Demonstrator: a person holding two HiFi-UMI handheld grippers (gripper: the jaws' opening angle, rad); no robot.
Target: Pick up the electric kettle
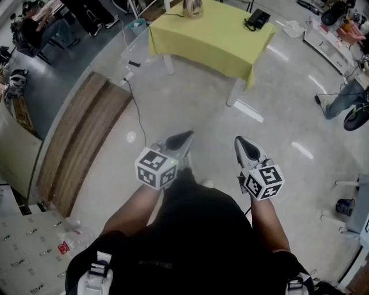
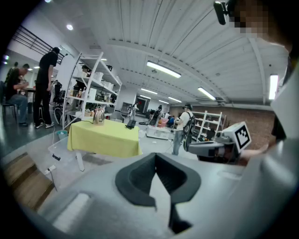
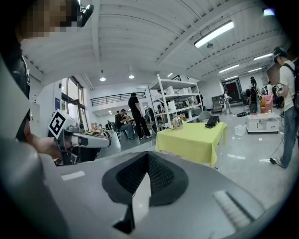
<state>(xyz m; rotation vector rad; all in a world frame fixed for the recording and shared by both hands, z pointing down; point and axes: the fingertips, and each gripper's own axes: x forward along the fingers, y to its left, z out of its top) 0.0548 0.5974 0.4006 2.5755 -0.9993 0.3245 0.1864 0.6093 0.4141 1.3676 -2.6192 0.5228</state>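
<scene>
Well, you hold both grippers out ahead of you above the floor. The left gripper has its fingers pressed together with nothing between them. The right gripper has its fingers pressed together too, and they are just as empty. The electric kettle stands well apart from both, at the far edge of the yellow-clothed counter, with a black device near the counter's right end. A clear plastic bin sits on the floor just left of the counter; you cannot tell what it holds. A dark bucket stands at the near right, its contents hidden. Each gripper's cube bears black-and-white square markers. The print on your dark shirt is too faint to read.
</scene>
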